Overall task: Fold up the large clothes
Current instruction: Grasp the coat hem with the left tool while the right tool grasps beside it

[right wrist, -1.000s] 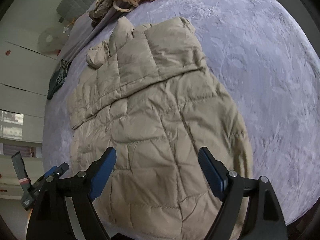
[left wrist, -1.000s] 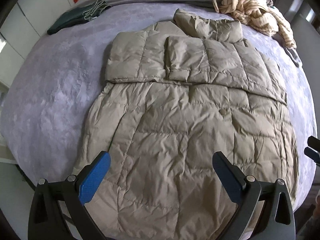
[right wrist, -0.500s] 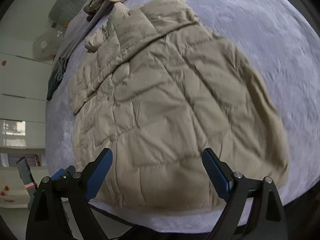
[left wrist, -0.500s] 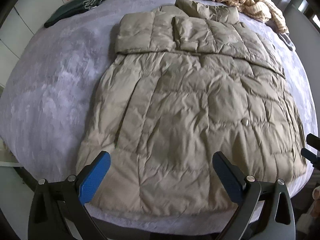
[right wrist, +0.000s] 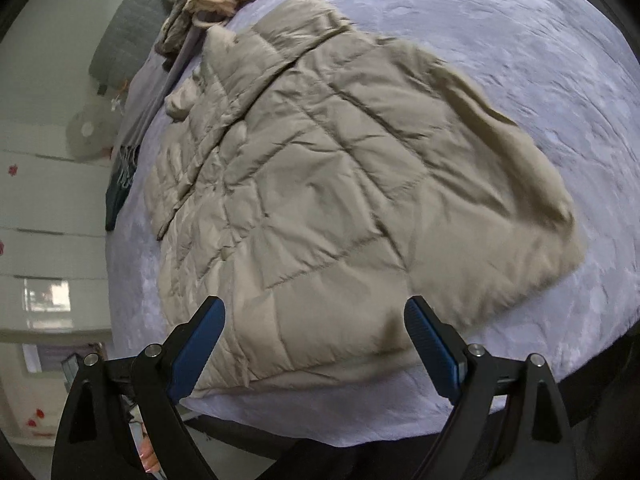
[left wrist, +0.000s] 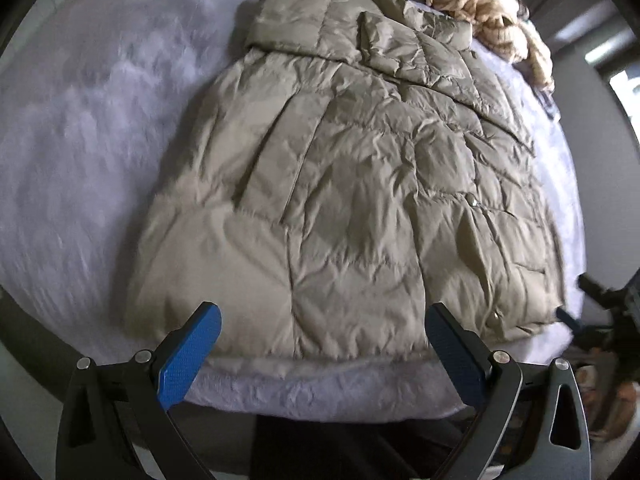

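I see the beige quilted puffer coat [left wrist: 352, 184] lying flat on the bed with the lavender textured cover [left wrist: 80, 128], its hem close to the near edge and its sleeves folded across the chest at the far end. My left claw [left wrist: 322, 354] hangs just off the bed edge by the hem, blue pads spread wide, gripping nothing. My right claw [right wrist: 316, 344] sits likewise over the hem's other side, jaws apart and empty. Beyond the collar lies a heap of cream striped knitwear [left wrist: 500, 28]. A dark green fringed scarf [right wrist: 120, 184] rests near the far side of the bed. No containers show in either view.
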Demonstrator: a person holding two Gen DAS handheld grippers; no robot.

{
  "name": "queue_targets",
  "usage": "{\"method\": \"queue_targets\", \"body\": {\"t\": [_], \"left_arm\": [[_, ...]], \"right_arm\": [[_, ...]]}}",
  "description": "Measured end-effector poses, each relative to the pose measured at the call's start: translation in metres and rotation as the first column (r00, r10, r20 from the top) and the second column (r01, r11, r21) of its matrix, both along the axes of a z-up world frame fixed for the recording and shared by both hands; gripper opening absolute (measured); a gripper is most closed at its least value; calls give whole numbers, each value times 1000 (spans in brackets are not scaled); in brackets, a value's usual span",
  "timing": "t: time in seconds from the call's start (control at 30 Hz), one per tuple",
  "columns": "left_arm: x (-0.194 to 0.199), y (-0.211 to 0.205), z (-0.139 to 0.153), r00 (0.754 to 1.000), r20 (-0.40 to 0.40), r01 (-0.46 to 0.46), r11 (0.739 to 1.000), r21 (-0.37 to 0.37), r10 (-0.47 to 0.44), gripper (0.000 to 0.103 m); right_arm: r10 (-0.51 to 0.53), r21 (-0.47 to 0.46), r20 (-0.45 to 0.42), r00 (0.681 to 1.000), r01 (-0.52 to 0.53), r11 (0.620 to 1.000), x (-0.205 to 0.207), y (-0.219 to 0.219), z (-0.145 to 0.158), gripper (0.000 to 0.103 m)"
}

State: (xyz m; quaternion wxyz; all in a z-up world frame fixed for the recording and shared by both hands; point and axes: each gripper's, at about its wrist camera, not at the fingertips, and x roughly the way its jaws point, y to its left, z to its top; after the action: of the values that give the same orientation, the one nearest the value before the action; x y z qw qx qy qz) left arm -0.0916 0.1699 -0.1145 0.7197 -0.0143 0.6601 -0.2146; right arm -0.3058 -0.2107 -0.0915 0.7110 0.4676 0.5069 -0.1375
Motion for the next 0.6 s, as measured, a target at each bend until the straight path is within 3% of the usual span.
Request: {"method": "queue_targets", "body": {"t": [0.13, 0.33, 0.47, 0.53, 0.6], "left_arm": [[-8, 24, -14, 995, -91, -44, 996, -81, 36, 102], [-14, 33, -45, 965, -252, -115, 975, -188, 65, 102], [-12, 25, -61, 951, -291, -167, 966, -195, 106, 102], [-7, 23, -64, 949, -285, -200, 959, -202, 138, 102], [-1, 21, -62, 948, -266, -231, 950, -209, 172, 102]], "right_arm": [[-53, 29, -34, 998, 54, 998, -24, -6, -13, 93], [-189, 120, -67, 980, 196, 973, -53, -20, -41, 93], [-233, 153, -68, 970, 241, 958, -51, -25, -53, 93], [-249, 168, -56, 967, 255, 952, -47, -28, -56, 103], [-279, 201, -25, 960, 278, 939, -43, -30, -57, 103]]}}
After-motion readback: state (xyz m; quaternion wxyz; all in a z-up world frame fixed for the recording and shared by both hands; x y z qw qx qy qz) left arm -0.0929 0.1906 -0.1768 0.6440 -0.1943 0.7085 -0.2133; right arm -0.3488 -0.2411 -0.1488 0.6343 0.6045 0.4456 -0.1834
